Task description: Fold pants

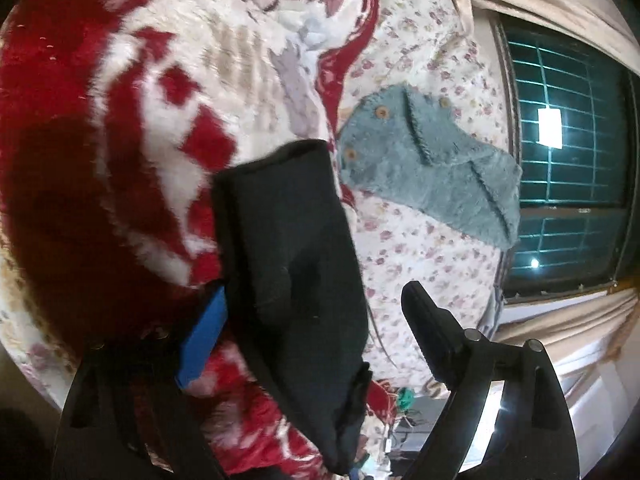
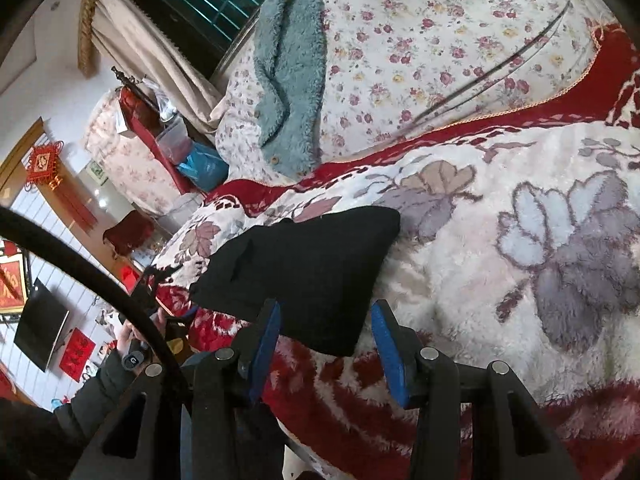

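The pants (image 2: 304, 276) lay folded small on the plush blanket (image 2: 500, 280) near the bed's edge, so the left gripper (image 1: 316, 344) stood wide around the bundle, unpressed, and the right gripper (image 2: 326, 340) gaped at its near corner, gripping nothing.

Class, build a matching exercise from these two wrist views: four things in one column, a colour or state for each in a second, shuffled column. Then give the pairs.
Things
1. folded pants
2. fuzzy buttoned garment
3. plush flower-patterned blanket
4. left gripper

Descriptions
A. grey-blue, lying on the small-flowered quilt
B. red and cream, under the pants
C. black, in a compact bundle
D. jaws wide apart, clamping nothing

Pairs: 1-C, 2-A, 3-B, 4-D
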`<state>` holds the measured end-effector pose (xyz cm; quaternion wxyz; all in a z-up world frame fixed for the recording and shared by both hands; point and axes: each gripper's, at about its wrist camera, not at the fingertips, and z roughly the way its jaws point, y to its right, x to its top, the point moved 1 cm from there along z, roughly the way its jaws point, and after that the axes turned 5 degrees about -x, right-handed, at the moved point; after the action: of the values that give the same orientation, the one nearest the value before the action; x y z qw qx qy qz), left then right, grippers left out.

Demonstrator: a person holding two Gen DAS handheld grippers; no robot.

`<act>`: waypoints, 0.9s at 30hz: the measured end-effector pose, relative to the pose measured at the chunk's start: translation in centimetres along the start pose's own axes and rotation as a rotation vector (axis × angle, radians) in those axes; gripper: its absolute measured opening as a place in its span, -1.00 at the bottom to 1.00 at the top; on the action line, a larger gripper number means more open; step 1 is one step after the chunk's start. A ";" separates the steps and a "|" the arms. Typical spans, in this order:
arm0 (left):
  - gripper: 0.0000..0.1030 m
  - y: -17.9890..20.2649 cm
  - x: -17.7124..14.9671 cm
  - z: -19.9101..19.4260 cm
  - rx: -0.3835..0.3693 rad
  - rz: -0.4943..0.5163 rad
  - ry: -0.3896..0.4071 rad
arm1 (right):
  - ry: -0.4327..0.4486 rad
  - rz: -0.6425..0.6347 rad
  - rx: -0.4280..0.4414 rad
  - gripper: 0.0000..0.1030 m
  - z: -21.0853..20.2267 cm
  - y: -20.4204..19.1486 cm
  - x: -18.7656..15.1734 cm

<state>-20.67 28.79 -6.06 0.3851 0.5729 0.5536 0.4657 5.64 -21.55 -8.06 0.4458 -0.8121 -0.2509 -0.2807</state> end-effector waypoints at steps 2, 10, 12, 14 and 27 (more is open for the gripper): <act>0.47 0.9 -0.3 0.0 0.024 0.063 0.013 | -0.005 0.003 -0.001 -0.12 0.2 0.1 -0.1; -0.70 1.1 -1.8 1.6 0.267 0.262 0.009 | 0.005 0.031 0.003 -0.12 0.0 0.8 0.0; -0.73 2.3 -2.6 1.6 0.320 0.356 0.030 | 0.011 0.038 0.008 -0.12 -0.2 0.9 0.0; -0.75 4.3 -3.9 1.7 0.382 0.493 0.076 | 0.015 0.048 0.010 -0.12 -0.3 1.1 0.0; -0.75 18.0 -24.7 7.5 0.373 1.467 0.209 | 0.055 0.282 0.158 -0.10 -0.9 0.4 3.5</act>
<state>-7.38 3.16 6.46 -0.1803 0.8024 0.1345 0.5527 8.20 -21.96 -5.52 0.5499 -0.7938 -0.1433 -0.2166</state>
